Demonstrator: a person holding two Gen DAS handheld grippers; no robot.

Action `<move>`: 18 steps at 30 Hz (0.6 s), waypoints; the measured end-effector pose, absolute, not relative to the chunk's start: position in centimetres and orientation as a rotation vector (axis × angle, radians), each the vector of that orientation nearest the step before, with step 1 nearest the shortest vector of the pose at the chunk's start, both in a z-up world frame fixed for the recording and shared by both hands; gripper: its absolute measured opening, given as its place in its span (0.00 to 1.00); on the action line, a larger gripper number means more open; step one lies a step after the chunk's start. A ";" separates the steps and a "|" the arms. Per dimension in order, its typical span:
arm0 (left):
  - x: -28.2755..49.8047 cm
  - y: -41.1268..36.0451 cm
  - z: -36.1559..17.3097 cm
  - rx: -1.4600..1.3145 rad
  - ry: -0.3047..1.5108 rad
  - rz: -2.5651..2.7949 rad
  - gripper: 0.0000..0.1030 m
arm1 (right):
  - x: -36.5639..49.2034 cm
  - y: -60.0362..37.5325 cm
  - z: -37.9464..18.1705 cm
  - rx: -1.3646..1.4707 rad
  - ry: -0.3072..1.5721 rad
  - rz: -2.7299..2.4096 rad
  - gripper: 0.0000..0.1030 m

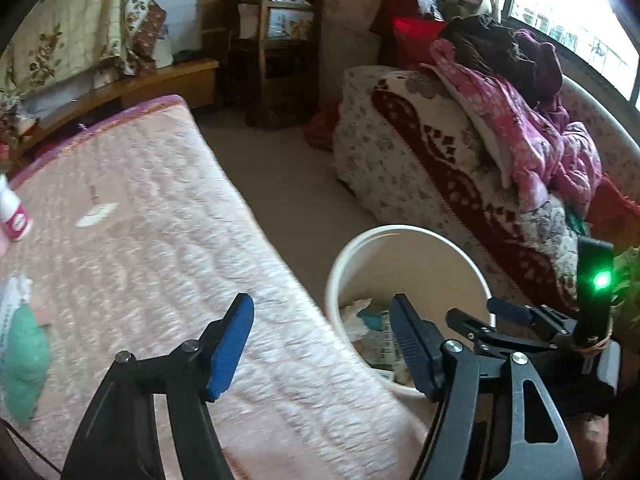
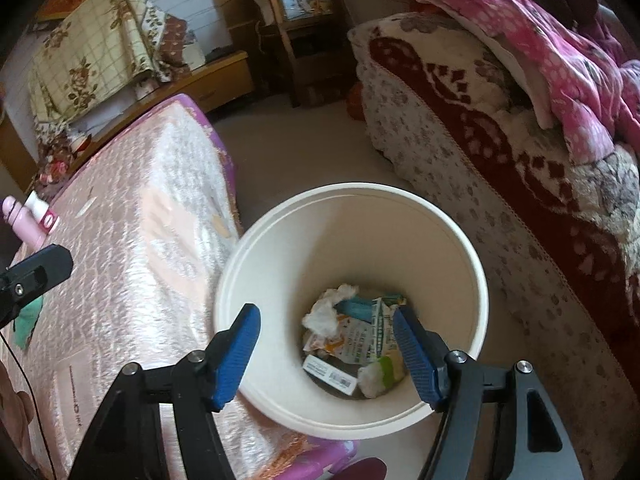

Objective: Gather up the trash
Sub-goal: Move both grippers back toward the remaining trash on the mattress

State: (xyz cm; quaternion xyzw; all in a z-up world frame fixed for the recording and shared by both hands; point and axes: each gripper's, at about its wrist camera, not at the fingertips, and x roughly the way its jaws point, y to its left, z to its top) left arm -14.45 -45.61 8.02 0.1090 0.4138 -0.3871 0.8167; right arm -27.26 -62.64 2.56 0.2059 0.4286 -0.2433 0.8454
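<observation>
A white bucket [image 2: 460, 240] stands on the floor between the mattress and a sofa. At its bottom lie a crumpled tissue [image 2: 328, 312], printed packets [image 2: 364, 340] and a small box [image 2: 330, 376]. My right gripper [image 2: 326, 314] hangs over the bucket's mouth, open, with nothing between its blue pads. My left gripper [image 1: 320, 312] is open and empty above the mattress edge, just left of the bucket [image 1: 408, 236]. On the mattress lie a white scrap [image 1: 96, 214], a green piece [image 1: 24, 356] and a pink-and-white bottle [image 1: 14, 212].
The pink quilted mattress [image 1: 160, 220] fills the left side. A sofa with a patterned blanket [image 1: 420, 152] and a heap of pink clothes [image 1: 520, 128] is on the right. A wooden rack [image 1: 280, 40] stands at the back, with bare floor [image 1: 280, 168] between.
</observation>
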 end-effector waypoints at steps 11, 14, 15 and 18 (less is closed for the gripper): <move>-12.8 -38.3 8.7 0.219 0.858 -0.694 0.69 | -23.8 -55.8 5.5 0.347 0.885 -0.398 0.70; -12.1 -35.7 8.8 0.201 0.859 -0.659 0.69 | -22.8 -54.0 6.1 0.339 0.879 -0.361 0.70; -11.9 -35.0 8.9 0.196 0.860 -0.650 0.69 | -22.3 -53.1 6.3 0.333 0.879 -0.347 0.70; -11.0 -32.2 8.9 0.175 0.869 -0.606 0.69 | -21.1 -50.9 6.4 0.327 0.883 -0.298 0.70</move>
